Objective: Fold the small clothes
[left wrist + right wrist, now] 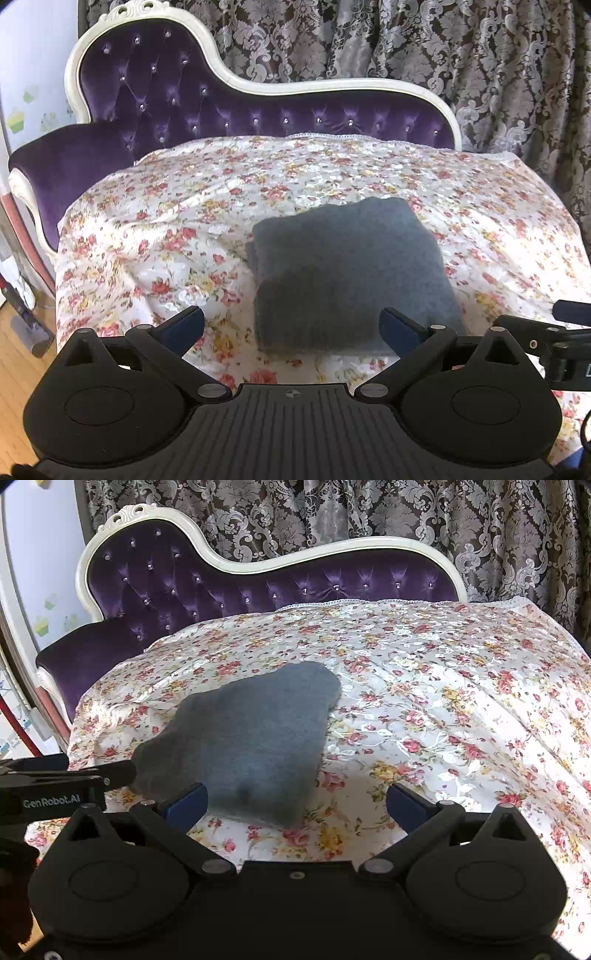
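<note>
Floral sheet [424,709] bears grey cloth [251,738] — "GenRobot.AI" marks the left tongs [55,775].

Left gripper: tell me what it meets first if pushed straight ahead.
Probably the folded grey knit garment, lying between the open left gripper's fingers on the floral bedspread; depth is unclear.

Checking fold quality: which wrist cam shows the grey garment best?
Left wrist. The grey garment sits centred ahead of the open left gripper, its squared outline and layered left edge visible. The right wrist view shows it off to the left at an angle, outline irregular, near edge partly behind a finger.
</note>
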`<state>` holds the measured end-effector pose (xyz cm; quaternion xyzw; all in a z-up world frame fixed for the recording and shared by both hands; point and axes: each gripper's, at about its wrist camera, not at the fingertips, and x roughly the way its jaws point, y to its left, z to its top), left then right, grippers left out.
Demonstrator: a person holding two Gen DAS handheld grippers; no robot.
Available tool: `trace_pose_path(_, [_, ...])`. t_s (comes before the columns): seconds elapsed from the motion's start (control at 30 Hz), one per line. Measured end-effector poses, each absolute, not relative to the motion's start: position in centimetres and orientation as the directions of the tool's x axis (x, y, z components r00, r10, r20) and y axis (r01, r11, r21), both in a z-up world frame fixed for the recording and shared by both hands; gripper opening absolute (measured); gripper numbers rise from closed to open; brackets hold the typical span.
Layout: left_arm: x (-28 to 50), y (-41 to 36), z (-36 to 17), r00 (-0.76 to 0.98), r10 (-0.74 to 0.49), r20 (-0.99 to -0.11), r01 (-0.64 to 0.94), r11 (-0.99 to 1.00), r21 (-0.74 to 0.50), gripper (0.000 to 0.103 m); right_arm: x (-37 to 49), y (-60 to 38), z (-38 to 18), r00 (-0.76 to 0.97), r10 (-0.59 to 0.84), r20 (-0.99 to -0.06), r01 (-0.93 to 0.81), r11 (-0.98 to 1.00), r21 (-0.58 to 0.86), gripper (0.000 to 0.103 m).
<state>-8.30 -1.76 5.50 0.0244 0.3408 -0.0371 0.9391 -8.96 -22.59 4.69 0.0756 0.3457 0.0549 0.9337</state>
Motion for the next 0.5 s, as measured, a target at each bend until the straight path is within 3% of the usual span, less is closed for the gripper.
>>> trace_pose_path(0.5, [-8.2,-1.4,4.3,0.738,-0.017,-0.675,0.057,0.998,0.037,0.102,-8.5,-21.7,3.5,0.707,0.071,-0.703,0.003,0.995,0.104,0.102])
